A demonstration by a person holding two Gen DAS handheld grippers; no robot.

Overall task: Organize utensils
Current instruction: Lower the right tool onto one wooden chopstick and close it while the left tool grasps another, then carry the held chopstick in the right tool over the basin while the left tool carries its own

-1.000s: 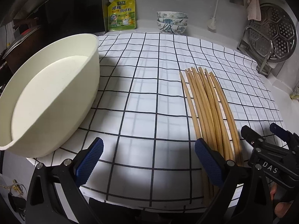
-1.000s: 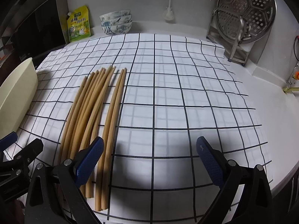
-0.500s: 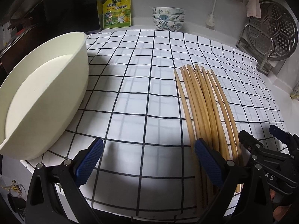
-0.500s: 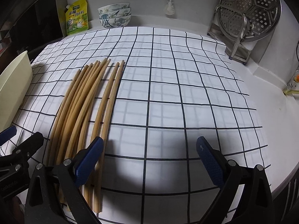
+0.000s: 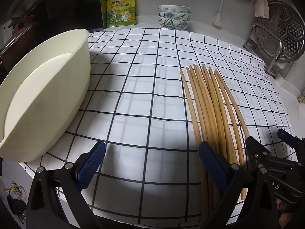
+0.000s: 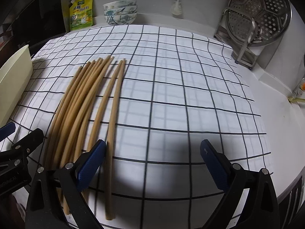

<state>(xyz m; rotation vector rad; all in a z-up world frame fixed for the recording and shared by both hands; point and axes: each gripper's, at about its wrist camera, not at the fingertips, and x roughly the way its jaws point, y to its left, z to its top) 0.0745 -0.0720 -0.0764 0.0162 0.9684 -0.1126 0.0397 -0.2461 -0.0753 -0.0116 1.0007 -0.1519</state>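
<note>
Several long wooden chopsticks [image 5: 207,106] lie side by side on a white checked cloth [image 5: 144,87]; in the right wrist view the chopsticks [image 6: 89,103] fan out on the left half. My left gripper [image 5: 151,161] is open, low over the cloth, its right finger just left of the chopsticks' near ends. My right gripper [image 6: 152,160] is open too, with its left finger over those near ends. A cream basin [image 5: 43,95] stands at the left. Each gripper shows at the edge of the other's view.
A stack of patterned bowls [image 5: 173,17] and a yellow-green pouch [image 5: 121,8] stand at the back wall. A steel steamer plate in a rack [image 5: 276,36] is at the right. The cloth's near edge and the counter edge [image 6: 286,171] run close below the grippers.
Both grippers have shifted a little over the cloth and the scene looks closer. The chopsticks and basin lie where they were. Both jaws stay open.
</note>
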